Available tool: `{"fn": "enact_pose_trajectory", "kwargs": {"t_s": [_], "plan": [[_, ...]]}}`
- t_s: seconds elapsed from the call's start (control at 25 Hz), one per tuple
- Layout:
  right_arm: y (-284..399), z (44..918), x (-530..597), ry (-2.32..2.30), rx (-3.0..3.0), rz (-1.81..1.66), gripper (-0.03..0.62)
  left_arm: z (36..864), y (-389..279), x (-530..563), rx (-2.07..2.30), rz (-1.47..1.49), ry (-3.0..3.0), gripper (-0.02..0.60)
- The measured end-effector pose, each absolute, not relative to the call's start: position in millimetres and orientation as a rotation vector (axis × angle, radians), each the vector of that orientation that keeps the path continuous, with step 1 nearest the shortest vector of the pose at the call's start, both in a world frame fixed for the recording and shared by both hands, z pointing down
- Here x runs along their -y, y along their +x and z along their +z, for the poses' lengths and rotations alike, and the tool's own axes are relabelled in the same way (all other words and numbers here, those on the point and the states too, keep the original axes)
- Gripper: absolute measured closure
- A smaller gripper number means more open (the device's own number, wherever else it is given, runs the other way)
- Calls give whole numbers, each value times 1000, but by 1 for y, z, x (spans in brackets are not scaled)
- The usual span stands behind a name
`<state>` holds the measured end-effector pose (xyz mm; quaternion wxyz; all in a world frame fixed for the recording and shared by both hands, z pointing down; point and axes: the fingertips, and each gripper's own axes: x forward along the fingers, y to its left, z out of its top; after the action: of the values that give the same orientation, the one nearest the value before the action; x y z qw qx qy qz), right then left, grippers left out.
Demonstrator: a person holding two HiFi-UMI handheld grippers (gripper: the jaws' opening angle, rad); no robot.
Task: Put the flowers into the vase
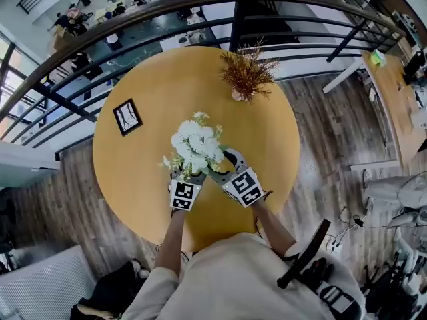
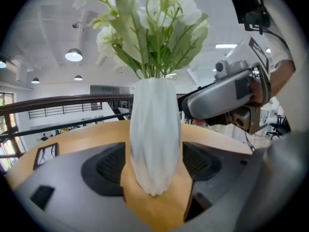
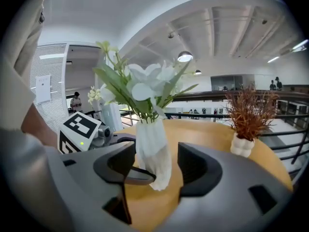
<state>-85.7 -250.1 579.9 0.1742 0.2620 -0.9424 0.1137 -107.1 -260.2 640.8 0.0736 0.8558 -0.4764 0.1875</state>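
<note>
We see the flowers standing in the vase, which sits upright near the middle of the table. Our left gripper is clamped on the vase's belly, a pad on each flank. Our right gripper has its jaws apart and holds nothing. The vase stands straight ahead in line with their gap, its long axis vertical. The left is nearer. We judge the right should back out toward the lower frame edge, clear of the blooms.
</note>
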Motion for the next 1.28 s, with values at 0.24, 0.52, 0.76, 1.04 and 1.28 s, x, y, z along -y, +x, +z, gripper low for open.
{"fn": "enact_pose_trajectory", "kwargs": {"t_s": [0.24, 0.52, 0.76, 1.04, 1.28], "plan": [[-85, 584, 249, 739, 2667, 344, 322, 663, -125, 214, 1426, 679, 2460, 215], [-73, 592, 249, 806, 2647, 396, 323, 674, -143, 163, 1491, 668, 2311, 575], [-55, 588, 237, 825, 2651, 401, 324, 655, -141, 143, 1492, 671, 2361, 575], [-9, 595, 205, 885, 2650, 397, 444, 613, -139, 110, 1620, 583, 2358, 575], [35, 596, 133, 883, 2642, 400, 586, 612, -90, 86, 1562, 570, 2410, 575]]}}
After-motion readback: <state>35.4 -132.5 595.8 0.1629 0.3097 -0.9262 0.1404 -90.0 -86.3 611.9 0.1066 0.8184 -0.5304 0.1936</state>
